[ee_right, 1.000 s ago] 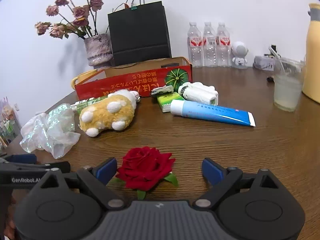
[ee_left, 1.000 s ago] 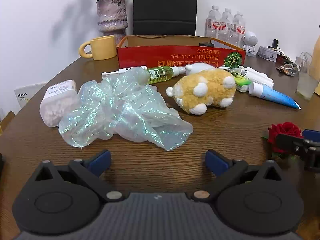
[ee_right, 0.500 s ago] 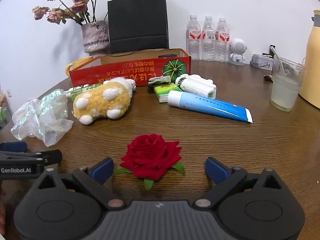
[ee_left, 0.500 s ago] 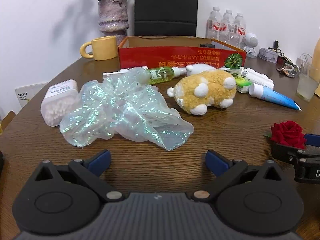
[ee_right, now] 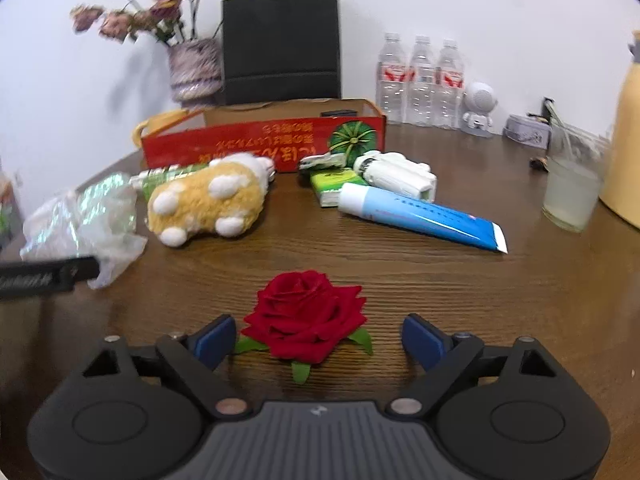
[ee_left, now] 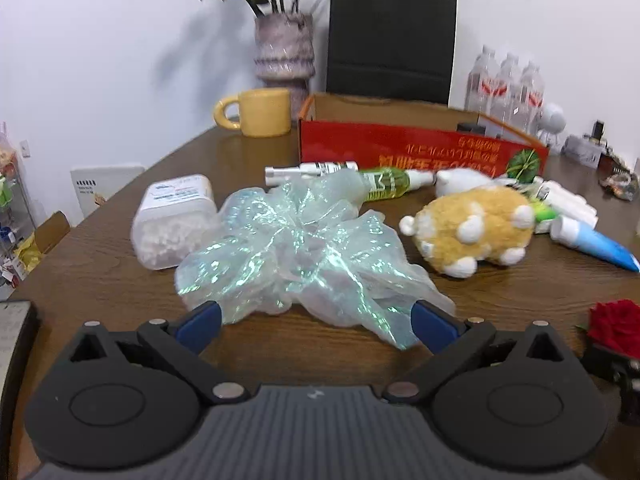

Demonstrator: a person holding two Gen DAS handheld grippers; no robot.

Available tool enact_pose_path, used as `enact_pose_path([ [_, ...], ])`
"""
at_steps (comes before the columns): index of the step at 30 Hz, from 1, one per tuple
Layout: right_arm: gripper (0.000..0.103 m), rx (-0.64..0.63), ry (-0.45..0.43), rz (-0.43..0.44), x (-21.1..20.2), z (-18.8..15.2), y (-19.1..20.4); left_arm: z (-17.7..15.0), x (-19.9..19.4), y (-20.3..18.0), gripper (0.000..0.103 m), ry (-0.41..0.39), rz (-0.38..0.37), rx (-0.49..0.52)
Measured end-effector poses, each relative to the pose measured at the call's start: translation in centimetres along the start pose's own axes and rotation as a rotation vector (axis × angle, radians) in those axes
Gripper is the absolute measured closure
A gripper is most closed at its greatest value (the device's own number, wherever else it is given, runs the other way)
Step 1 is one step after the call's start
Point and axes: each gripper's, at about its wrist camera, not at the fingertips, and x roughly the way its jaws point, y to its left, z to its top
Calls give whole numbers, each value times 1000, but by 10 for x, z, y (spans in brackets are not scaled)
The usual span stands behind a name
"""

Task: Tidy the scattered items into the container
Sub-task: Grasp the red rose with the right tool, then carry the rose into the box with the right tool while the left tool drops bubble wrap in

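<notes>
A crumpled iridescent plastic bag (ee_left: 304, 248) lies on the brown table, and my open left gripper (ee_left: 316, 326) has its blue fingertips at the bag's near edge. A red rose (ee_right: 306, 314) lies between the blue fingertips of my open right gripper (ee_right: 320, 340). The red cardboard box (ee_left: 416, 146) stands open at the back. In front of it lie a yellow plush toy (ee_left: 476, 228), a green spray bottle (ee_left: 384, 182), a blue tube (ee_right: 420, 218), a green packet (ee_right: 334, 186) and a white bottle (ee_right: 396, 174). A clear tub of cotton swabs (ee_left: 174, 224) sits left of the bag.
A yellow mug (ee_left: 260, 112), a vase of dried flowers (ee_left: 284, 52) and a black paper bag (ee_left: 390, 40) stand behind the box. Three water bottles (ee_right: 420, 80), a white robot figure (ee_right: 478, 108), a glass (ee_right: 570, 196) and a yellow jug (ee_right: 628, 148) stand at the right.
Both grippers have moved forward. The left fingertips now reach the plastic bag's near edge, and the rose now lies between the right fingertips. Both stay open.
</notes>
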Motion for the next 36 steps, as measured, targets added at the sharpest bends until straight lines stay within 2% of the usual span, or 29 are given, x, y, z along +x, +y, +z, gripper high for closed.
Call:
enact_pose_path([
  [3, 19, -28, 2, 24, 5, 5, 3, 8, 12, 4, 0, 30, -15, -14],
  [5, 20, -44, 3, 39, 9, 9, 4, 13, 13, 1, 0, 24, -17, 17],
  [7, 26, -51, 9, 56, 13, 13, 5, 18, 13, -3, 0, 17, -13, 46],
  [10, 34, -49, 22, 71, 15, 18, 4, 25, 14, -8, 0, -7, -71, 66],
  [12, 40, -31, 31, 91, 14, 20, 1, 28, 21, -13, 0, -5, -61, 85],
  [15, 41, -28, 45, 105, 9, 22, -4, 29, 31, -17, 0, 20, -35, 106],
  [16, 41, -39, 43, 97, 6, 22, -4, 29, 34, -16, 3, 27, -35, 105],
  [18, 41, -50, 47, 91, 2, 20, -7, 28, 35, -10, 32, 30, -79, 70],
  [19, 42, -52, 52, 91, 1, 19, -8, 29, 37, -8, 58, 46, -92, 55],
  [20, 44, -53, 56, 91, -1, 19, -9, 29, 35, -8, 81, 38, -73, 63],
  [21, 49, -47, 53, 98, -2, 18, -11, 30, 32, -9, 91, 43, -57, 85],
  [22, 57, -34, 42, 110, -4, 19, -12, 30, 27, -9, 96, 43, -59, 104],
  [24, 57, -12, 19, 133, -9, 21, -15, 28, 13, -8, 101, 19, -87, 110],
  [29, 57, -7, -60, 152, -25, 39, -16, 34, -34, 3, 102, -57, -174, 91],
  [33, 57, -14, -126, 183, -38, 67, -18, 64, -70, 14, 102, -160, -309, 47],
  [36, 57, -42, -203, 188, -44, 102, -18, 96, -78, 9, 102, -236, -359, 72],
])
